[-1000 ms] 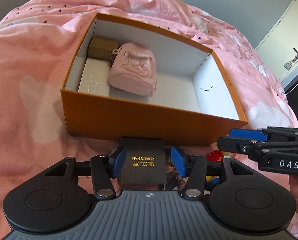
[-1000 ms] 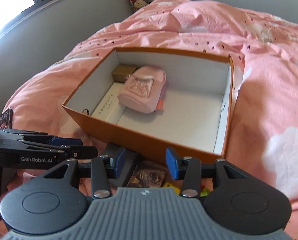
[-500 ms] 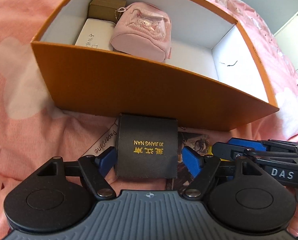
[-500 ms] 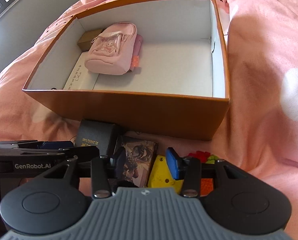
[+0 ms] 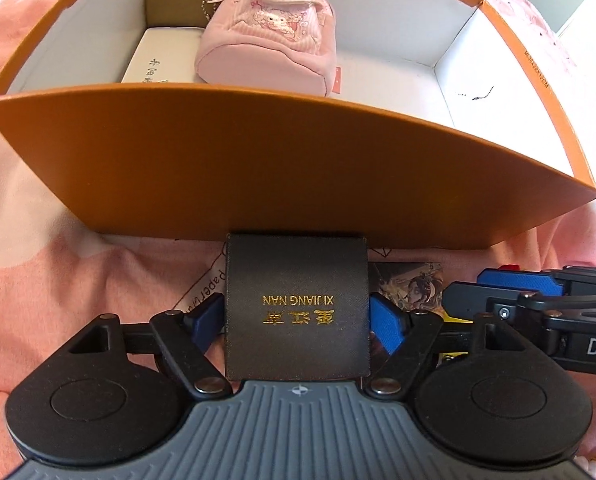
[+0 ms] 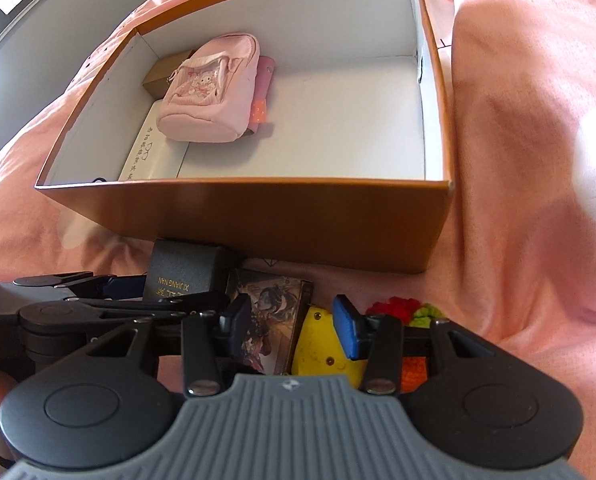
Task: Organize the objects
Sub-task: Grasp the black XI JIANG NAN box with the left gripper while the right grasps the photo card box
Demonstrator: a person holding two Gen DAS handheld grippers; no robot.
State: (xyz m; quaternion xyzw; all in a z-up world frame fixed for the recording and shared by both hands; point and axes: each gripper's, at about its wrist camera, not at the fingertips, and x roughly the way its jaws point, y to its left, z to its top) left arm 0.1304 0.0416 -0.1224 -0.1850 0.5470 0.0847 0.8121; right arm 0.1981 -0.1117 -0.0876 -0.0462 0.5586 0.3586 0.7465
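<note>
The left gripper (image 5: 296, 318) has its blue pads against both sides of a black box (image 5: 296, 304), though whether they press tight or only flank it I cannot tell. The box lies flat on the pink bedspread (image 5: 58, 272), its far edge just at the foot of the orange box's (image 5: 258, 168) near wall. Its gold lettering reads upside down from the gripper's side, and its longer side runs away from the gripper toward that wall.

The right gripper (image 6: 290, 326) stands with its jaws apart, straddling an illustrated card box (image 6: 272, 320) and a yellow toy (image 6: 318, 342) beside it. A red and green knitted piece (image 6: 406, 308) sits just to the right.

Inside the orange box, a pink mini backpack (image 6: 210, 88) lies over a white case (image 6: 154, 152), with a small brown box (image 5: 184, 2) in the far left corner.
</note>
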